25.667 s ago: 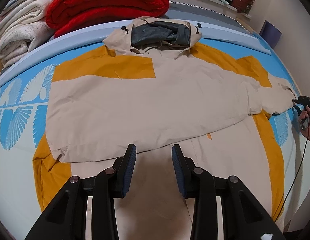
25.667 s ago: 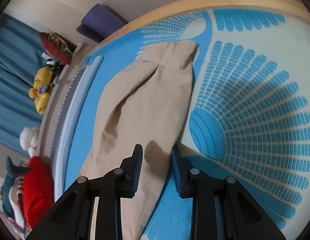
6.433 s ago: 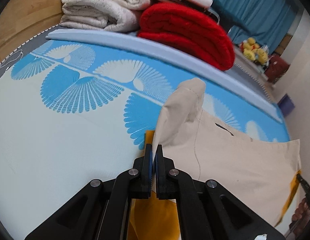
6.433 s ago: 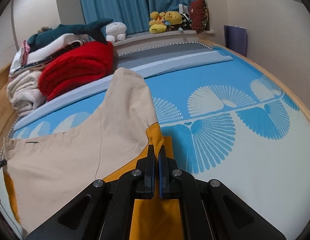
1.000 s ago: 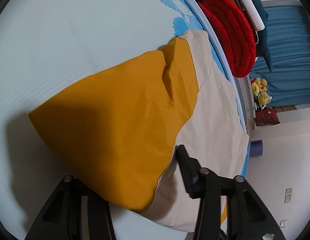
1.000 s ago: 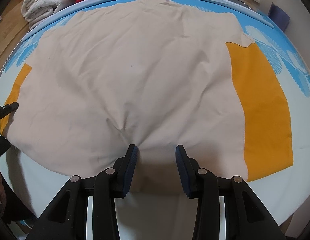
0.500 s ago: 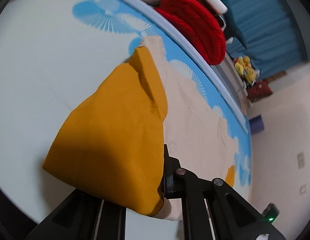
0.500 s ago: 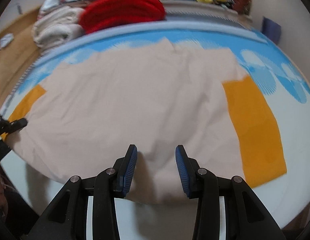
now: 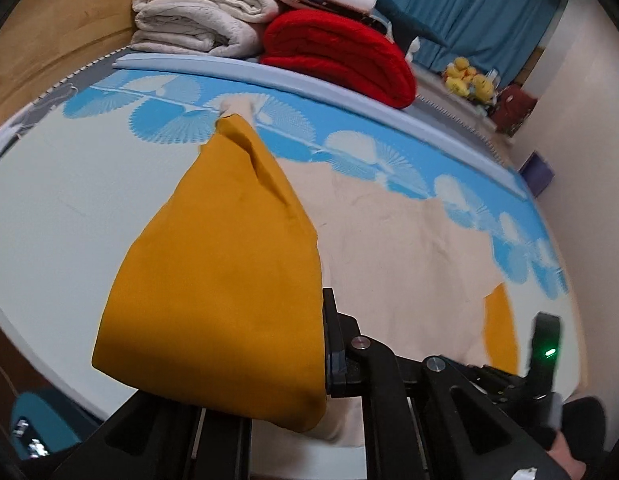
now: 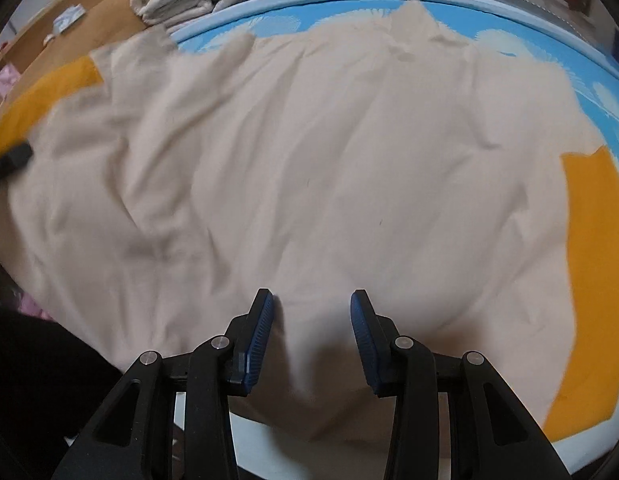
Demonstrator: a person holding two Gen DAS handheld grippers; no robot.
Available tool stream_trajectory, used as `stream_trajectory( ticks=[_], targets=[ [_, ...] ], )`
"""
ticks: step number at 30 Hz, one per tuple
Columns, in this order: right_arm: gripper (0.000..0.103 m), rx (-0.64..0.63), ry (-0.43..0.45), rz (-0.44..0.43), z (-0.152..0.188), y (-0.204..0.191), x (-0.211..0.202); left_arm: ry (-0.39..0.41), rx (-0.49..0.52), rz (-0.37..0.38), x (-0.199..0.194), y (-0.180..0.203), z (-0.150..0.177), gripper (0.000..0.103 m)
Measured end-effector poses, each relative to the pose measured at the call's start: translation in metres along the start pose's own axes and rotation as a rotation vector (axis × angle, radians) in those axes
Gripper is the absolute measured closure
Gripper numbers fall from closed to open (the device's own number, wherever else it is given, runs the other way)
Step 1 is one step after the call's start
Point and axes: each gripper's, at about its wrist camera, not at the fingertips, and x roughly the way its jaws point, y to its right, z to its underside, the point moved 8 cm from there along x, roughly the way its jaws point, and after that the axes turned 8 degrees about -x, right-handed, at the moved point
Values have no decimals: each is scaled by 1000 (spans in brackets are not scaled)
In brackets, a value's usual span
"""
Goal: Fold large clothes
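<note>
With the beige-and-mustard cotton jacket (image 10: 309, 168) spread across the blue-patterned bed (image 9: 69, 208), the left gripper (image 9: 323, 344) is clamped on its raised near-edge mustard corner, the right gripper (image 10: 311, 332) hovers apart, so most folding remains.

text: we read none | labels: we find none legible | brands: none we can make out | numbers: none | signs: none | note: small packet on the wooden ledge (image 10: 69, 18) is too blurred for us to read
</note>
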Motion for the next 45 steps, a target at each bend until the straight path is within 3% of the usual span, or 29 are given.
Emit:
stream_trajectory(
  ticks=[4, 8, 11, 12, 14, 16, 19, 22, 23, 26, 29, 31, 33, 36, 39, 42, 44, 45],
  targets=[
    [61, -26, 125, 58, -33, 37, -69, 28, 66, 37, 0, 30, -1, 94],
    [57, -68, 275, 203, -59, 96, -155, 63, 225, 72, 0, 88, 10, 94],
    [50, -47, 354, 349, -53, 151, -203, 71, 364, 124, 5, 143, 32, 94],
    [50, 12, 372, 394, -40, 175, -214, 65, 405, 146, 8, 161, 41, 94],
    [50, 127, 384, 398, -17, 205, -223, 35, 483, 194, 17, 197, 63, 95],
    [50, 258, 314, 355, 8, 229, -212, -25, 563, 232, 32, 228, 93, 95],
    [50, 349, 322, 307, 22, 246, -218, -176, 636, 254, 68, 252, 140, 94],
    [50, 376, 275, 265, 31, 248, -208, -383, 647, 265, 102, 256, 181, 84],
    [50, 390, 266, 236, 33, 248, -207, -433, 627, 270, 109, 254, 188, 75],
    [44, 426, 223, 113, 39, 243, -192, -506, 542, 326, 107, 251, 185, 58],
    [39, 440, 160, -11, 45, 236, -163, -556, 423, 482, 78, 253, 165, 43],
    [37, 425, 104, -99, 41, 220, -141, -555, 358, 577, 56, 248, 146, 41],
    [35, 421, 65, -166, 42, 206, -126, -516, 313, 607, 42, 235, 126, 41],
    [33, 426, -56, -227, 46, 190, -95, -440, 254, 554, 36, 214, 106, 41],
    [32, 419, -153, -201, 58, 183, -73, -358, 205, 430, 44, 184, 88, 42],
    [32, 403, -195, -178, 63, 176, -63, -305, 231, 287, 54, 160, 80, 42],
    [53, 346, -180, -144, 59, 172, -67, -279, 265, 194, 57, 145, 79, 43],
    [89, 314, -155, -146, 53, 167, -71, -277, 269, 179, 60, 144, 79, 44]
  ],
)
